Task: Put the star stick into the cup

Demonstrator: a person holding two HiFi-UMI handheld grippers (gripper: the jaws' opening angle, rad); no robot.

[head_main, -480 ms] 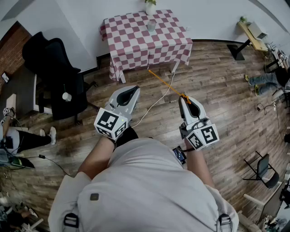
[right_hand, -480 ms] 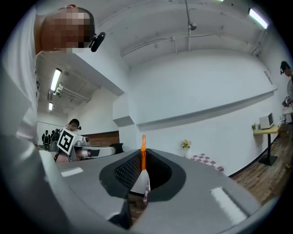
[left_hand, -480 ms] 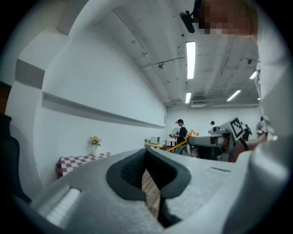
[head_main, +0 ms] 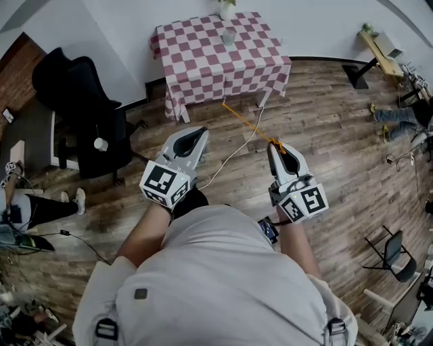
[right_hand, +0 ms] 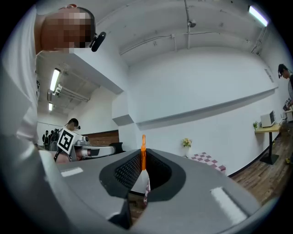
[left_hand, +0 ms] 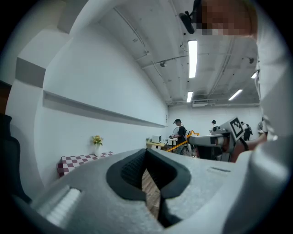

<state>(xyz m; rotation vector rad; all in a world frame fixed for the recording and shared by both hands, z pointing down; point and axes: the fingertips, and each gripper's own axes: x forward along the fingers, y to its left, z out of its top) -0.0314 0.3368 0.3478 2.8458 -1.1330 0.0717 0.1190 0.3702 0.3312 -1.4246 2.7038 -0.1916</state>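
Note:
In the head view a thin orange star stick (head_main: 247, 124) slants forward over the wooden floor, its near end pinched in my right gripper (head_main: 276, 144), which is shut on it. The right gripper view shows the stick (right_hand: 143, 153) standing up between the closed pads of that gripper (right_hand: 143, 160). Far ahead, a clear cup (head_main: 229, 35) stands on the red-and-white checkered table (head_main: 203, 67). Level with the right one, my left gripper (head_main: 194, 138) hovers over the floor, shut with nothing in it. In its own view the left gripper (left_hand: 147, 159) leaves only a thin slit.
A small vase with flowers (head_main: 227, 8) stands at the table's far edge. A black office chair (head_main: 84, 111) sits to the left. A white cable (head_main: 233, 155) runs across the floor between the grippers. A wooden shelf (head_main: 379, 51) and a folding chair (head_main: 392, 251) are at the right.
The table and cup sit slightly higher in the head view. Both grippers keep their pose, and the stick stays gripped in the right one.

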